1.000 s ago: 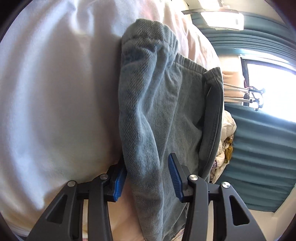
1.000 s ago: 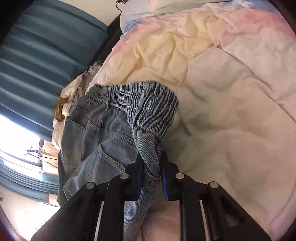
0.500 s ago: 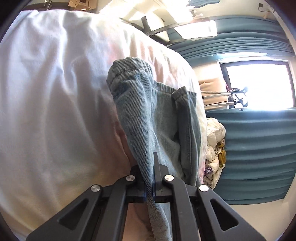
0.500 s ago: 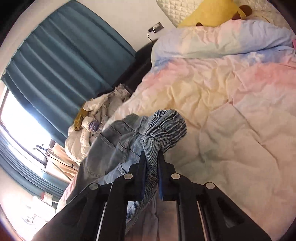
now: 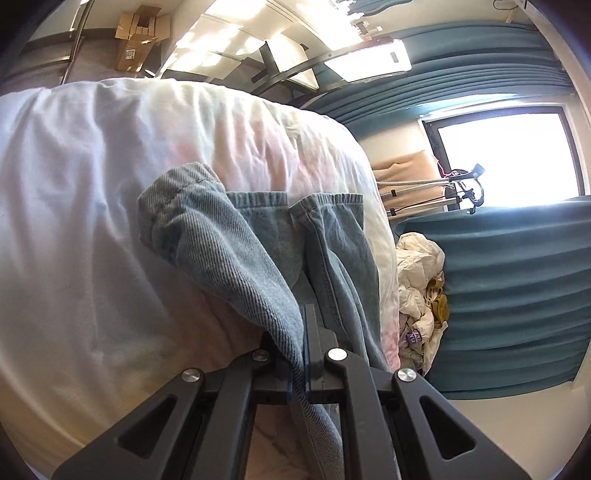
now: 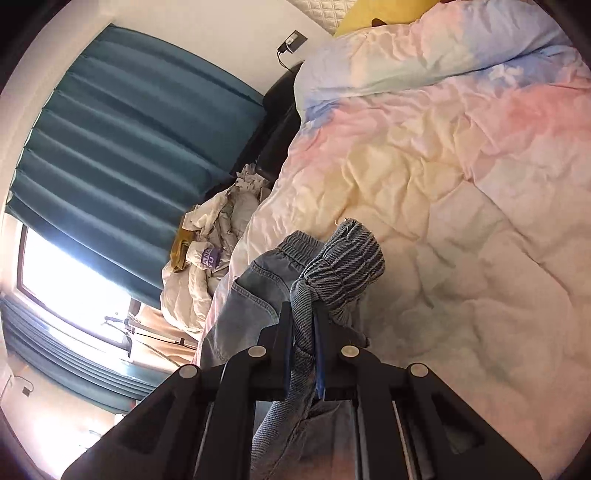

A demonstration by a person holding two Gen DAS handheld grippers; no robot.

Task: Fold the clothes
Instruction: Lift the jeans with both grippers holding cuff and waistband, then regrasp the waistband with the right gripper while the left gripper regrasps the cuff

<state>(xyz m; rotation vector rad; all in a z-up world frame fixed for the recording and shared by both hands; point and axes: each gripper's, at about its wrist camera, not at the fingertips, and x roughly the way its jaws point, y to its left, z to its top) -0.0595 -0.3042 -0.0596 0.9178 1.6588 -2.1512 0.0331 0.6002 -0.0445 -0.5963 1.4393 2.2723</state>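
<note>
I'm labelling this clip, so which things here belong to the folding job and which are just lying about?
Job:
- jeans, pinched at the waistband by both grippers
- left gripper
- right gripper
- duvet, the surface under the jeans

Lying about:
- white laundry pile beside the bed
- curtains
- yellow pillow
- cardboard boxes

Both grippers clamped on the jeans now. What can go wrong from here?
1. The right gripper pinches only a bunched bit of the jeans waistband; it may slip out.
2. The left gripper grips a thin fold, so the hang may be uneven.
3. Denim could drag the duvet.
</note>
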